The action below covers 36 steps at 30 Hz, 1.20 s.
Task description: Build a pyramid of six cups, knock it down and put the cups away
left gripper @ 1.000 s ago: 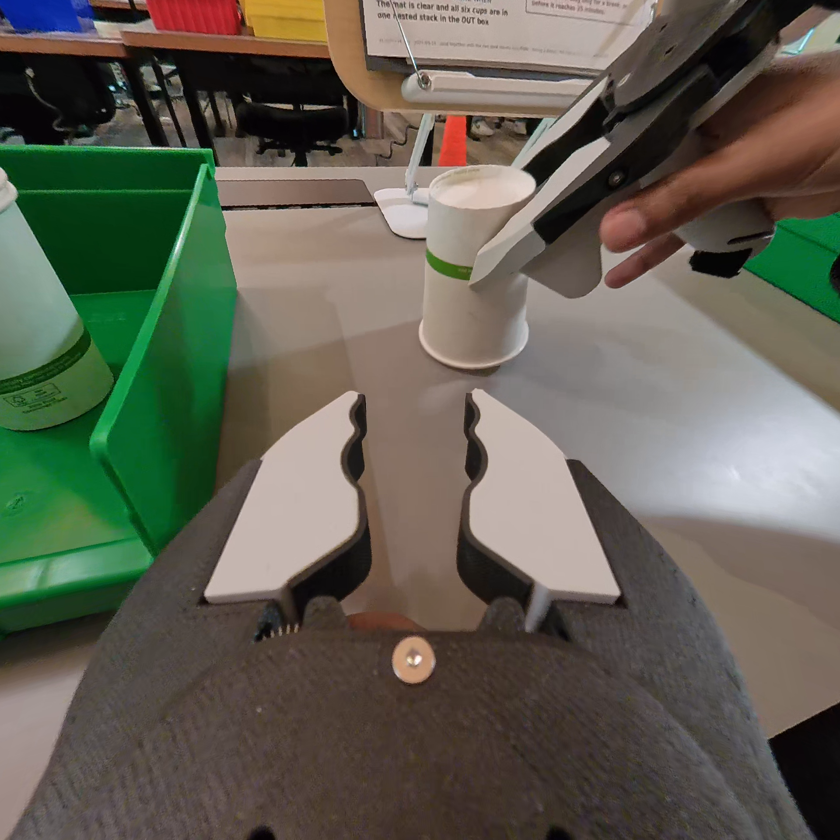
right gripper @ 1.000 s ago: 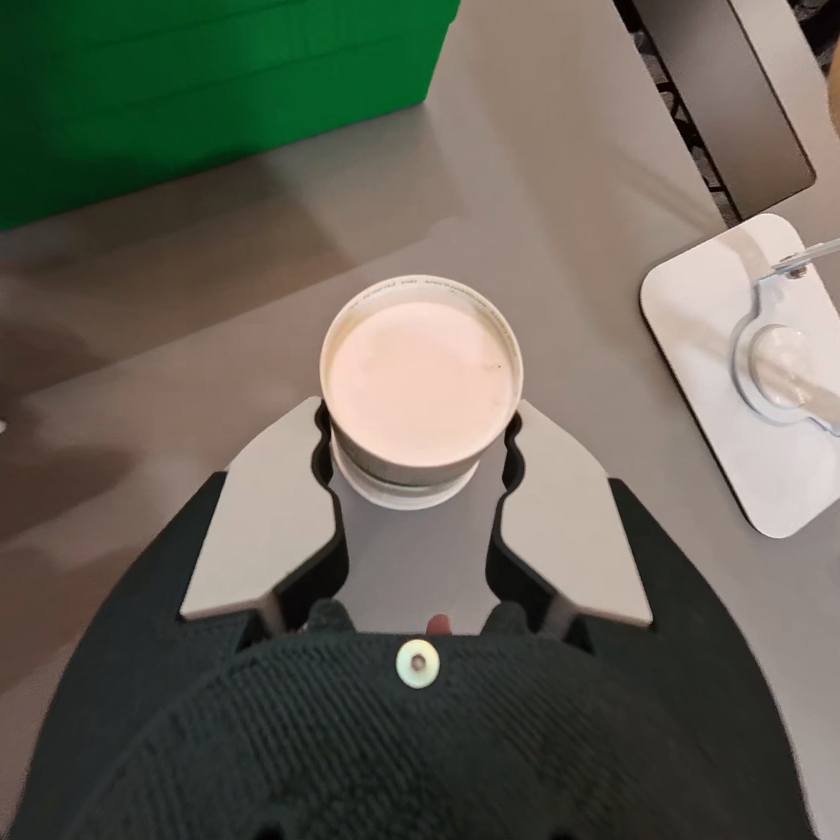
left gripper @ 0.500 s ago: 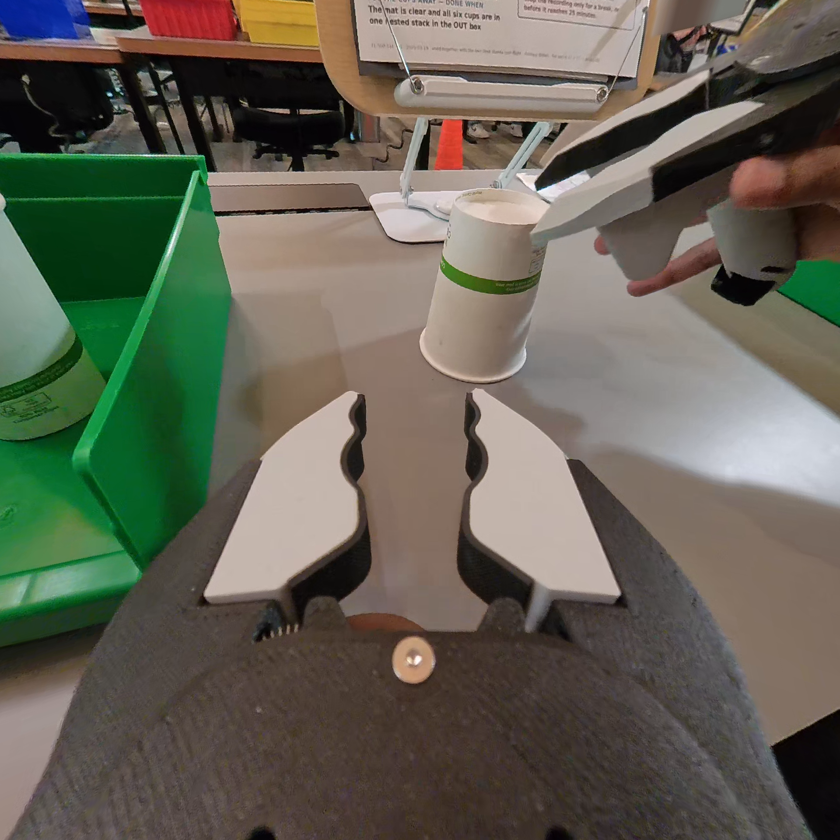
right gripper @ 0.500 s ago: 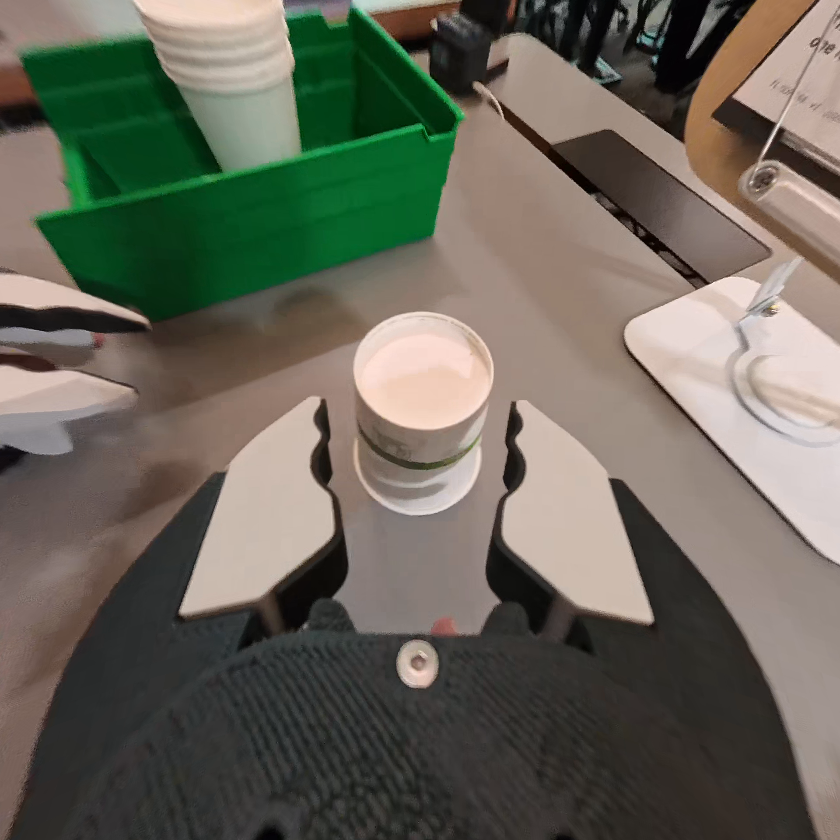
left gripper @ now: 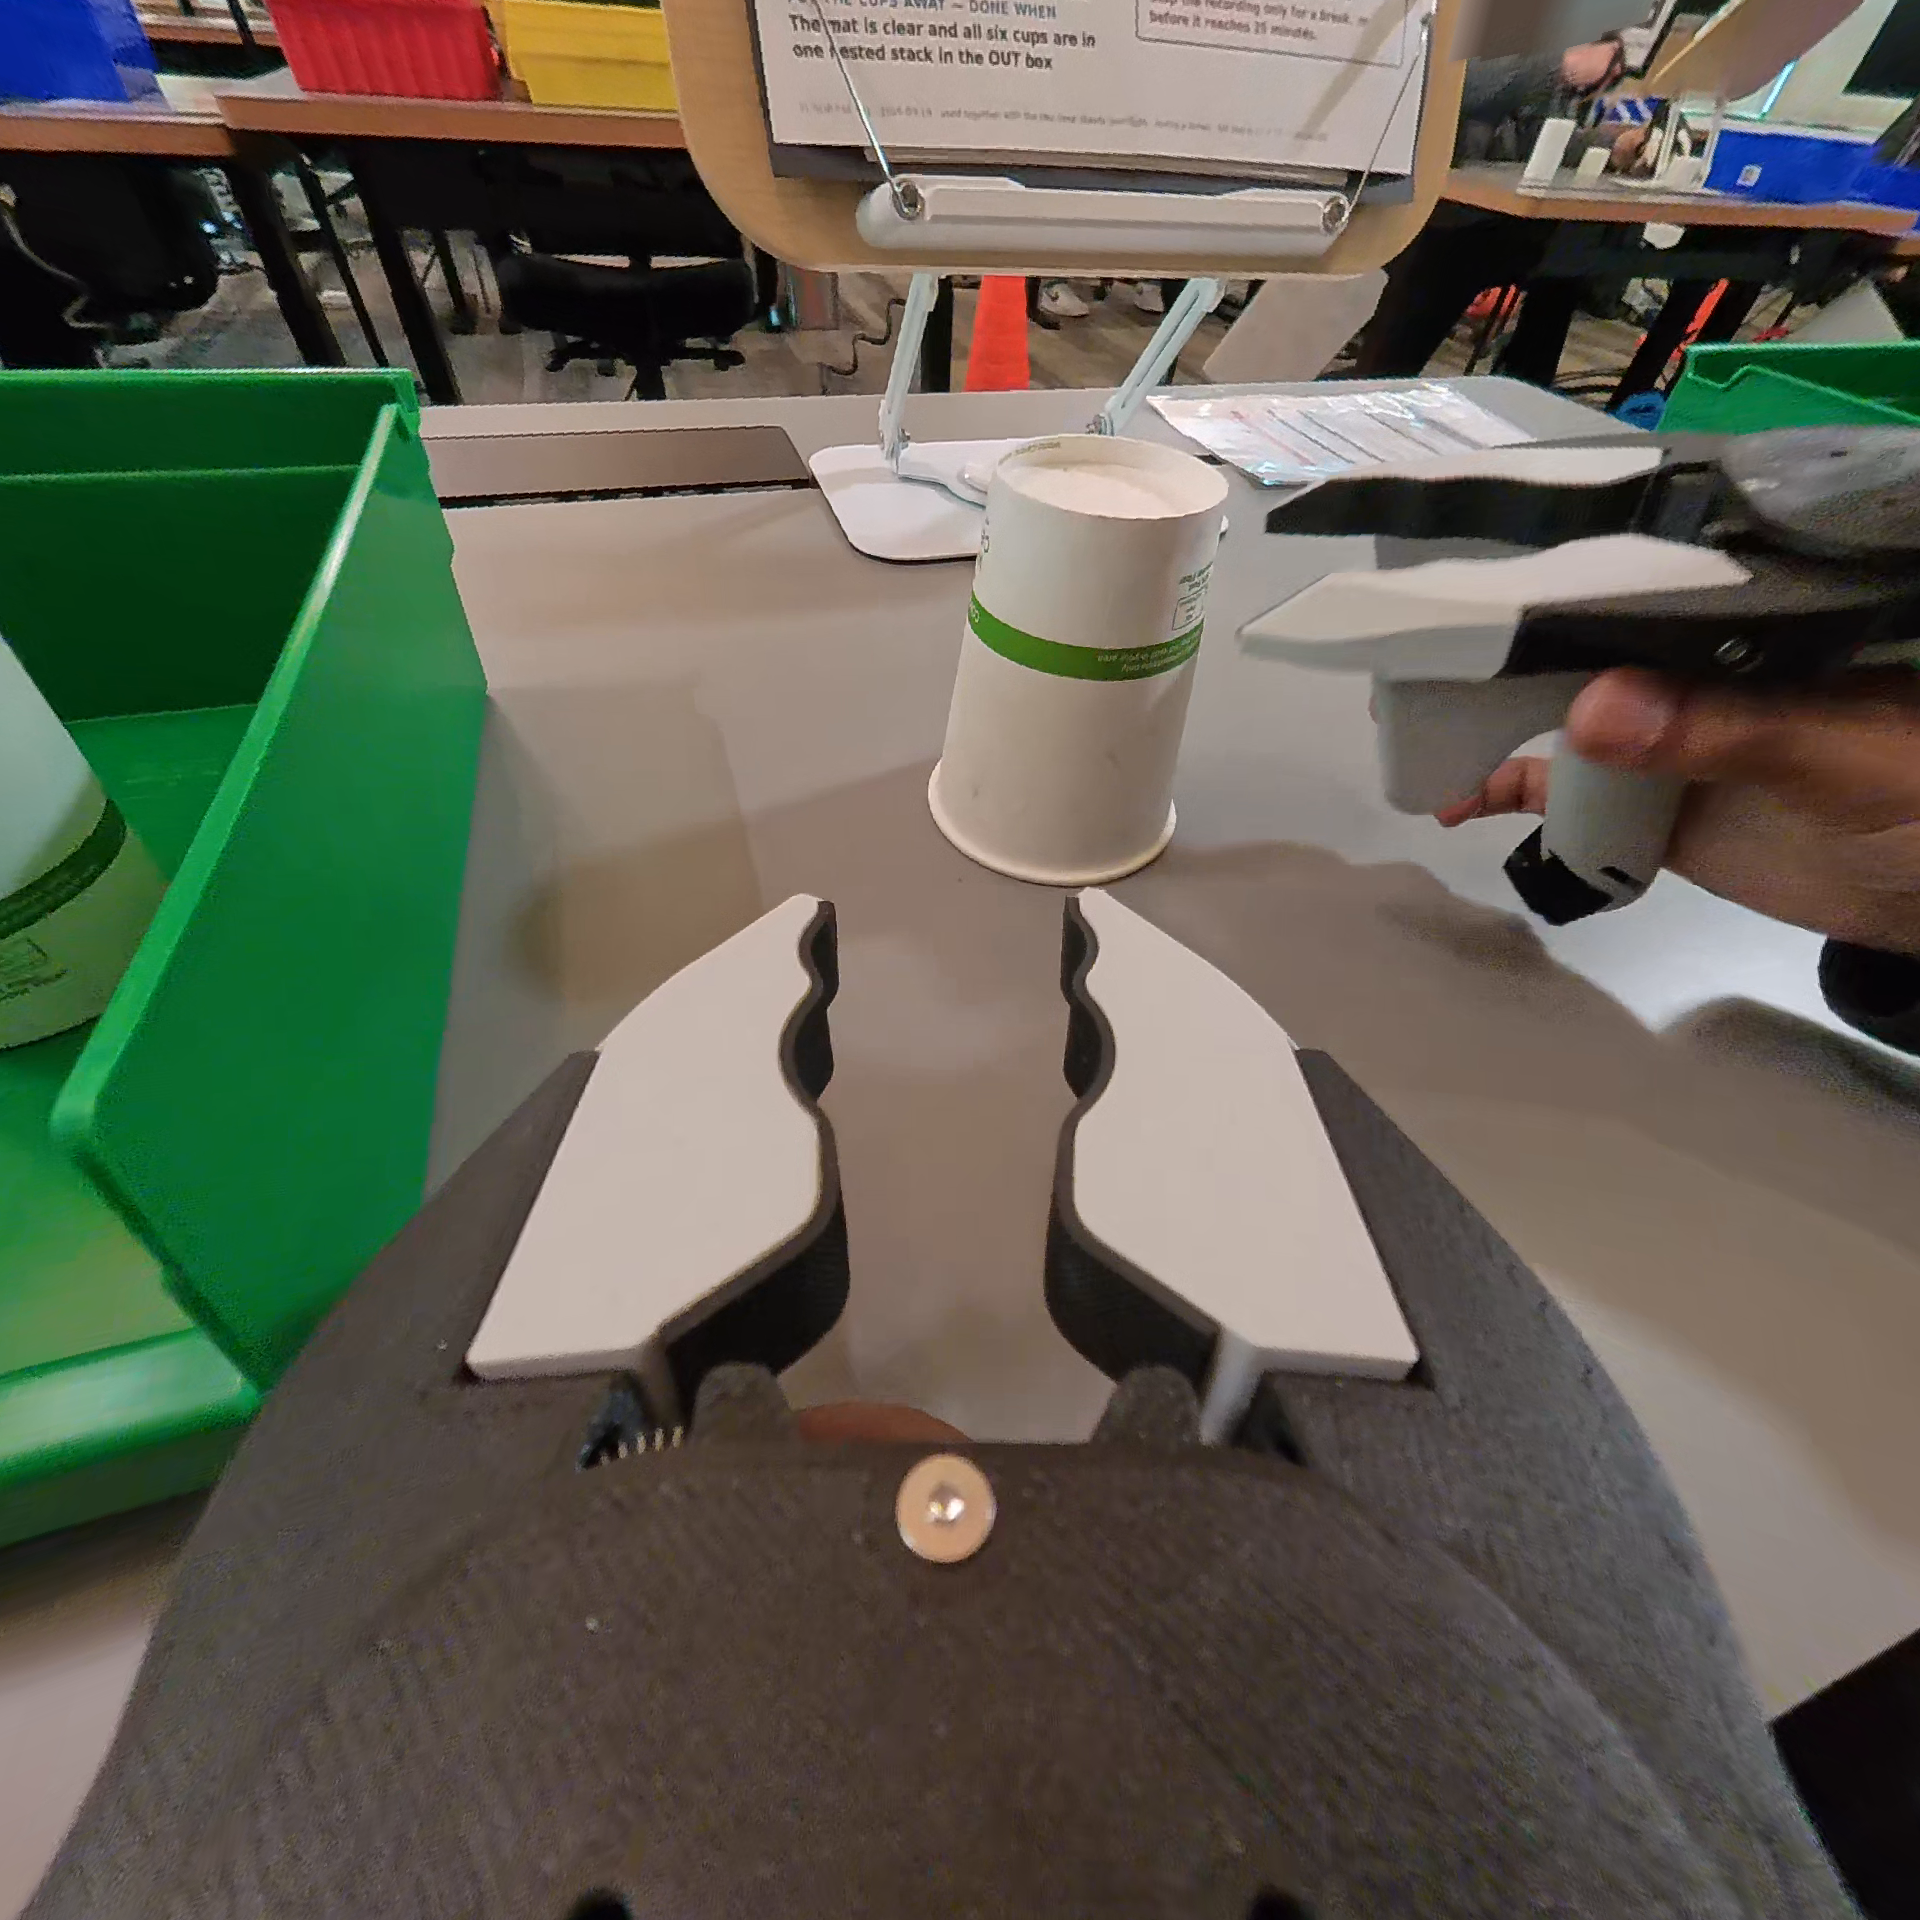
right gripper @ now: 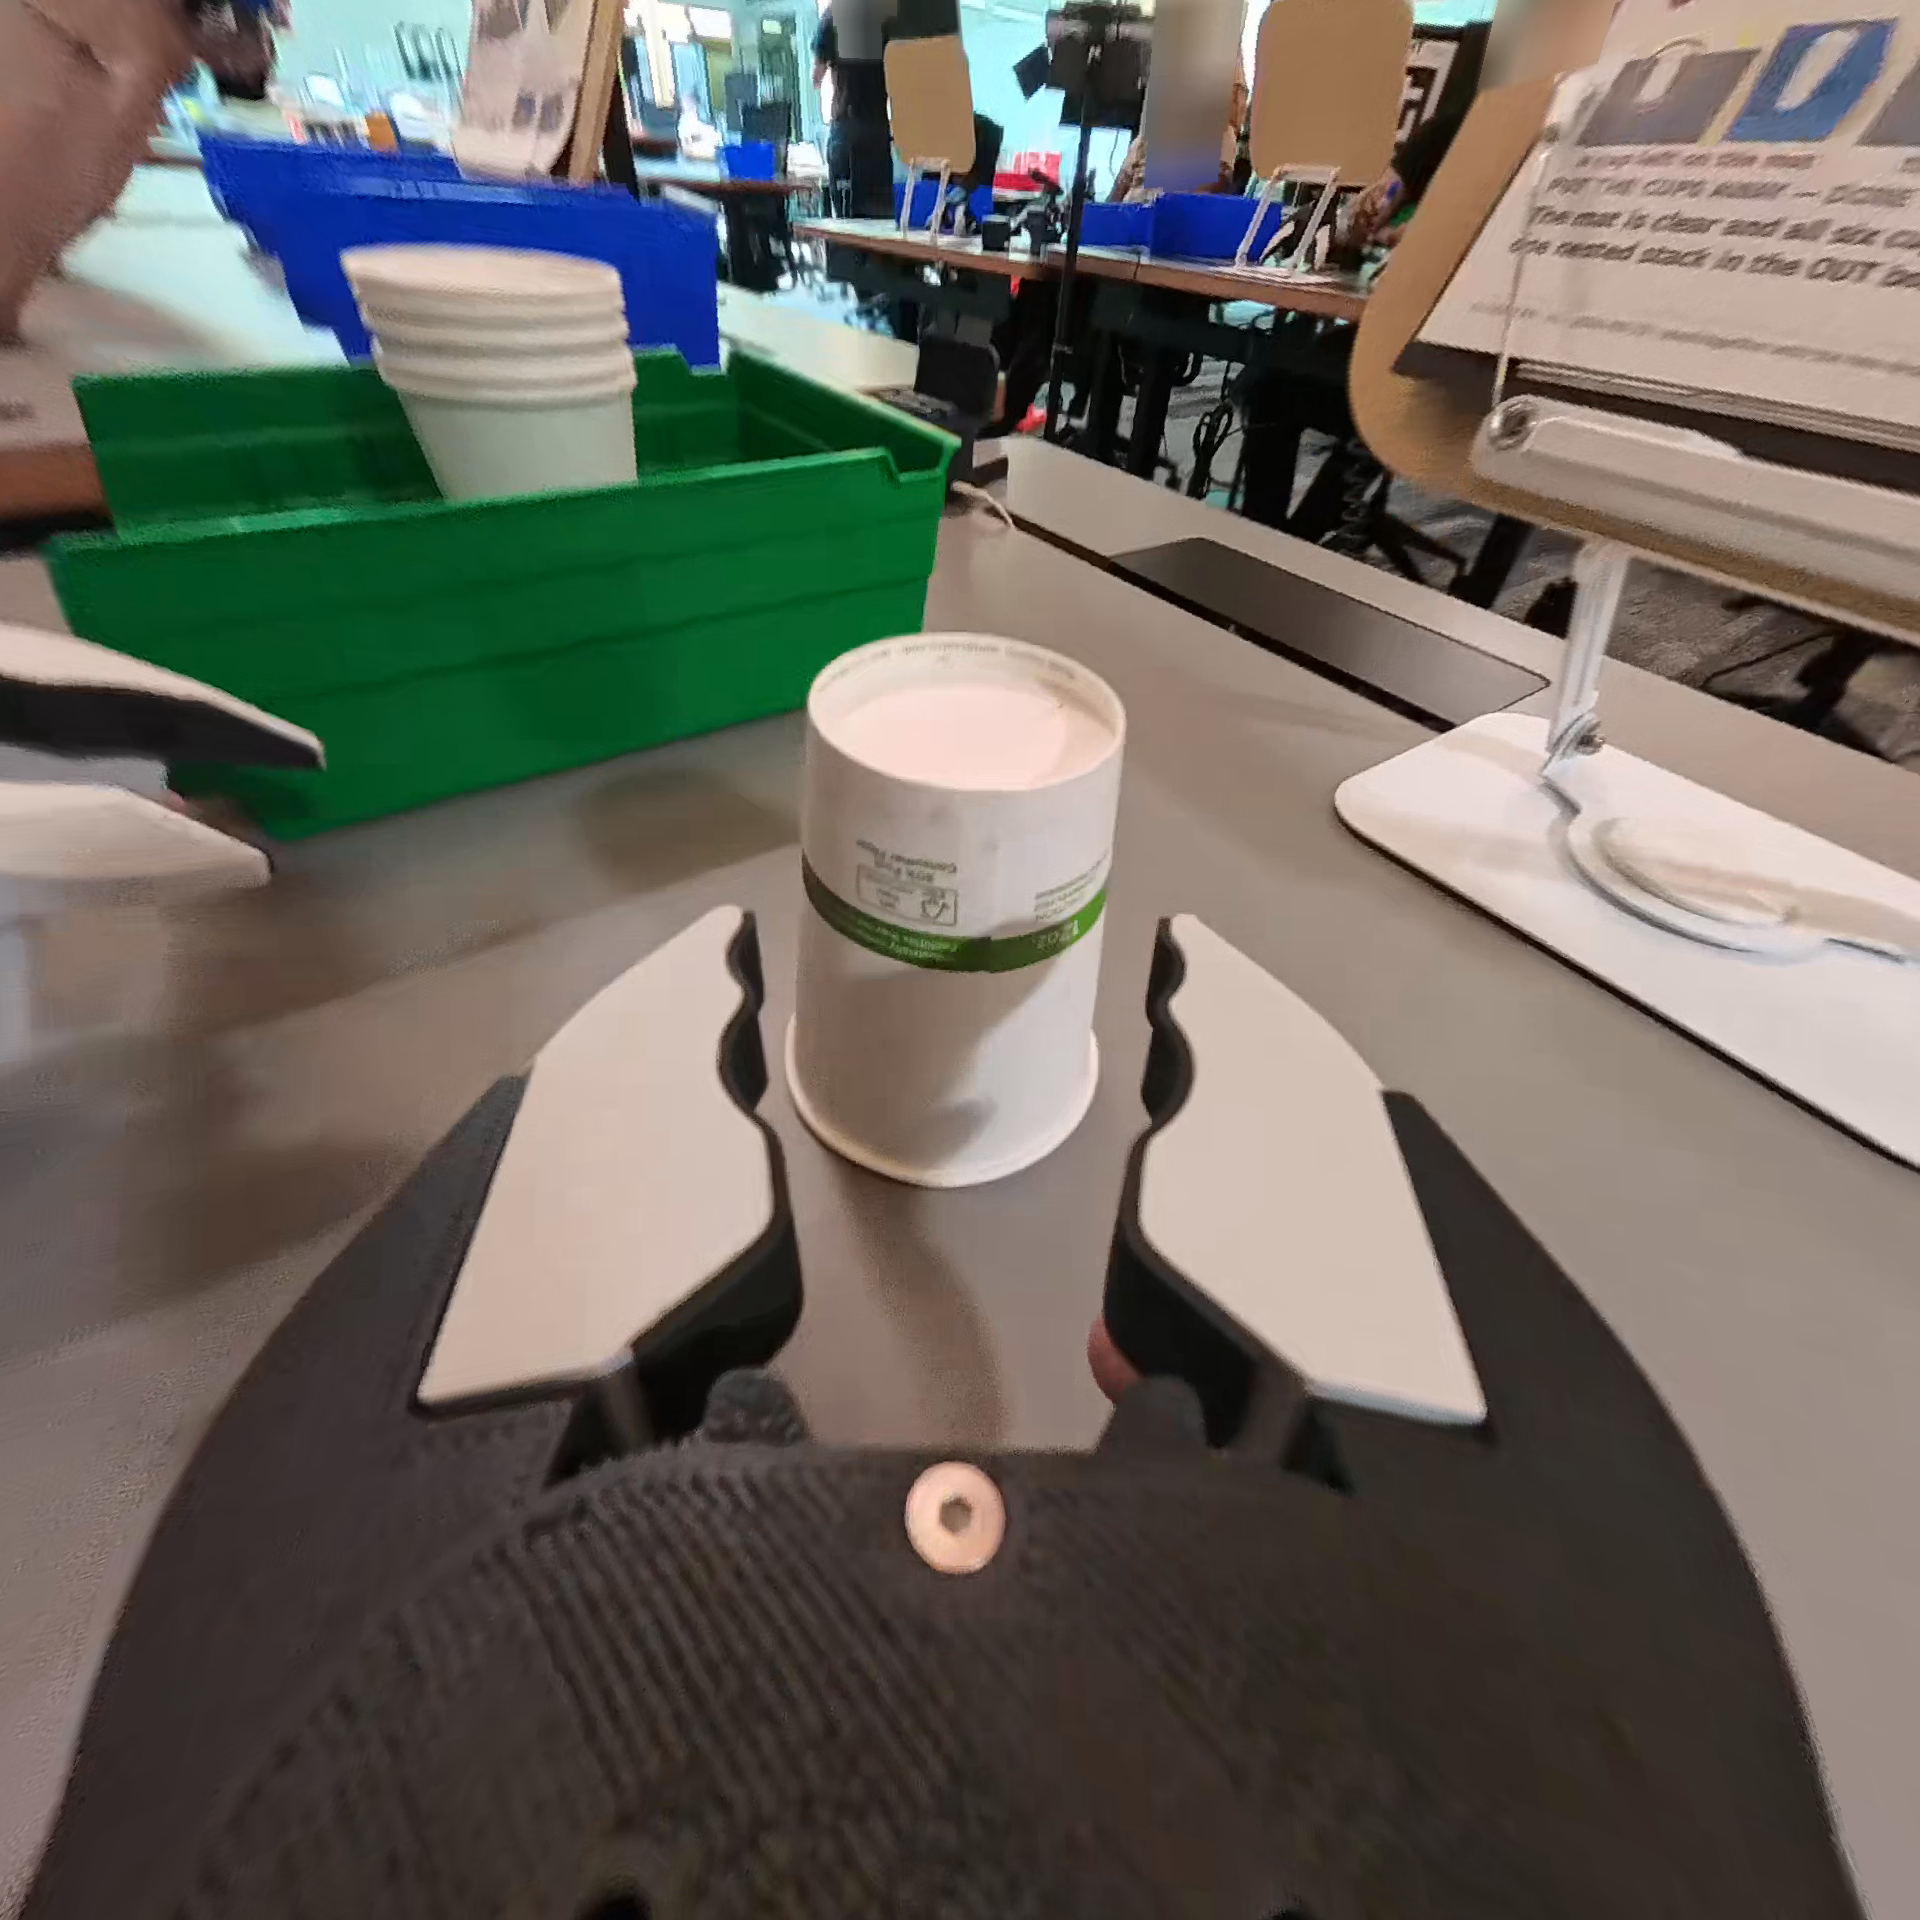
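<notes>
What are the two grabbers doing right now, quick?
Left gripper: open, holding nothing, cup just ahead.
Right gripper: open, a finger on each side of the upside-down cup, not squeezing it.

The left tongs (left gripper: 945, 925) have two flat pale-grey fingers (left gripper: 675, 1164) with wavy black inner edges, seated in a dark, ribbed, rounded housing. A silver screw (left gripper: 945, 1507) sits at the middle of that housing, and small gear teeth (left gripper: 629, 1439) show at the root of the left finger. The right tongs (right gripper: 956, 940) are built alike: pale-grey fingers (right gripper: 1283, 1174), black scalloped pads, textured black shell, and one silver screw (right gripper: 954, 1517). Seen from the side in the left wrist view, the right tongs (left gripper: 1262, 577) show a pale-grey pistol grip (left gripper: 1455, 743) with a black end cap (left gripper: 1564, 883), and a small screw (left gripper: 1730, 652) on the black body.
</notes>
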Motion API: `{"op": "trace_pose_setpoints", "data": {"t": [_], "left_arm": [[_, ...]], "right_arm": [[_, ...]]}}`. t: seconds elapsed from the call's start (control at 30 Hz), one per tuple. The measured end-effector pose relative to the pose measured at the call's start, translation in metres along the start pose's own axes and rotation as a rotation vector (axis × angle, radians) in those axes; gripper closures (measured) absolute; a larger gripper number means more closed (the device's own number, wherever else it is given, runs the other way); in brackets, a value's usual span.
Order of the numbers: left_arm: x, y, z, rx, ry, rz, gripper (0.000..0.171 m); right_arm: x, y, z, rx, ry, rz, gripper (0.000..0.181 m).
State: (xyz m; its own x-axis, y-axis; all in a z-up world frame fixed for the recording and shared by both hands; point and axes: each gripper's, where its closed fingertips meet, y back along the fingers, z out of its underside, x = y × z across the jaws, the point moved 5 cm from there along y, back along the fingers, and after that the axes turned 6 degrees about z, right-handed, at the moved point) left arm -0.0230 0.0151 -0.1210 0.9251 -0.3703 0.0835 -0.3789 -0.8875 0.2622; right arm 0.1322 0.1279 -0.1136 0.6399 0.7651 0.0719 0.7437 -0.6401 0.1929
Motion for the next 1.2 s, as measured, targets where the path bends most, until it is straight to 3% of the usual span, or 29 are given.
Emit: {"op": "trace_pose_setpoints", "data": {"t": [0.07,0.17,0.37,1.07,1.2], "left_arm": [[0.001,-0.005,0.000,-0.005,-0.005,0.004,0.129],[0.003,-0.011,0.001,-0.023,-0.008,0.023,0.129],[0.006,-0.014,0.000,-0.017,-0.006,0.042,0.129],[0.008,-0.011,-0.002,-0.007,-0.036,0.039,0.129],[0.015,-0.008,-0.009,0.027,-0.014,0.104,0.129]], "right_arm": [[-0.002,-0.008,0.003,-0.024,0.053,0.004,0.106],[0.006,-0.014,0.004,-0.044,0.037,0.059,0.123],[0.007,-0.014,0.005,-0.059,0.017,0.019,0.116],[-0.002,-0.011,0.009,-0.086,0.064,-0.093,0.117],[0.003,-0.005,0.009,-0.077,0.001,-0.094,0.117]]}}
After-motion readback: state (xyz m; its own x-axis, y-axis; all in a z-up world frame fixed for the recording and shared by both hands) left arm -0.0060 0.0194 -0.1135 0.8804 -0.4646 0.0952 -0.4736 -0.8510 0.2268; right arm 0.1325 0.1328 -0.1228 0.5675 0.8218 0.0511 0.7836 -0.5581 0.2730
